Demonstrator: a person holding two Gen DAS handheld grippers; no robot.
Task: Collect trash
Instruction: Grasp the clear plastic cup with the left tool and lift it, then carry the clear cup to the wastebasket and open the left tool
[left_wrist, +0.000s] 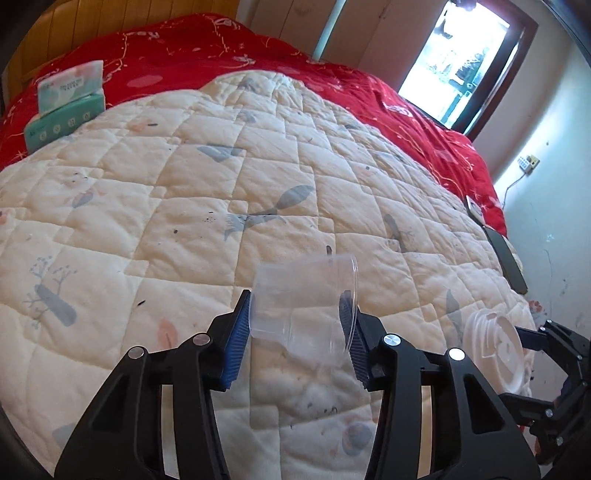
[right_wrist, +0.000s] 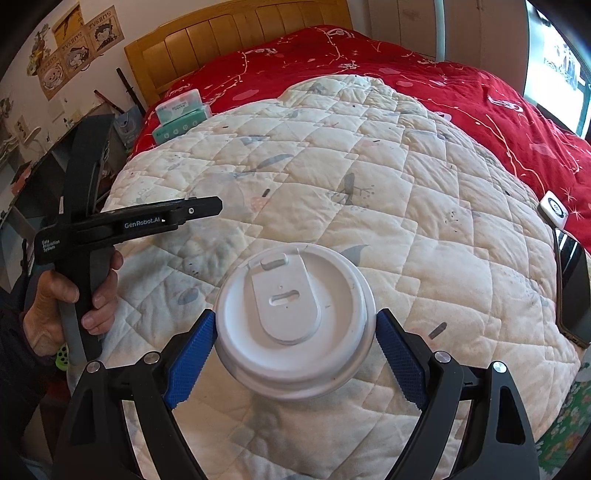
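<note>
Left wrist view takes in a bed, and at its far left two tissue packs (left_wrist: 66, 107) sit stacked on the red bedspread (left_wrist: 221, 51), just past the edge of a cream quilt (left_wrist: 184, 177) that covers most of the mattress. Toward the middle and low in the picture, the left gripper (left_wrist: 295, 332) has its blue pads (left_wrist: 236, 347) closed against a clear plastic cup (left_wrist: 303, 299), which lies on its side between them with its open rim turned to the right pad. Further right, a white cup lid (left_wrist: 495, 343) shows edge-on in the right gripper (left_wrist: 517, 343), near the quilt's corner, with a dark phone (left_wrist: 506, 258) lying at the bed's edge above it and a bright window (left_wrist: 458, 62) beyond. Right wrist view starts at its left with a hand (right_wrist: 70, 299) wrapped round the handle of the left gripper (right_wrist: 214, 205), whose black body points right over the quilt (right_wrist: 369, 147); from this side I cannot tell how its jaws stand. The tissue packs (right_wrist: 181, 114) lie behind it near the wooden headboard (right_wrist: 236, 33). At centre the lid (right_wrist: 295, 314), on a cup I can barely see beneath it, is clamped between the blue pads (right_wrist: 188, 365) of the right gripper (right_wrist: 295, 354), held above the quilt. At the right edge lie the phone (right_wrist: 572, 288) and a small white device (right_wrist: 553, 211) on the bedspread (right_wrist: 443, 81).
</note>
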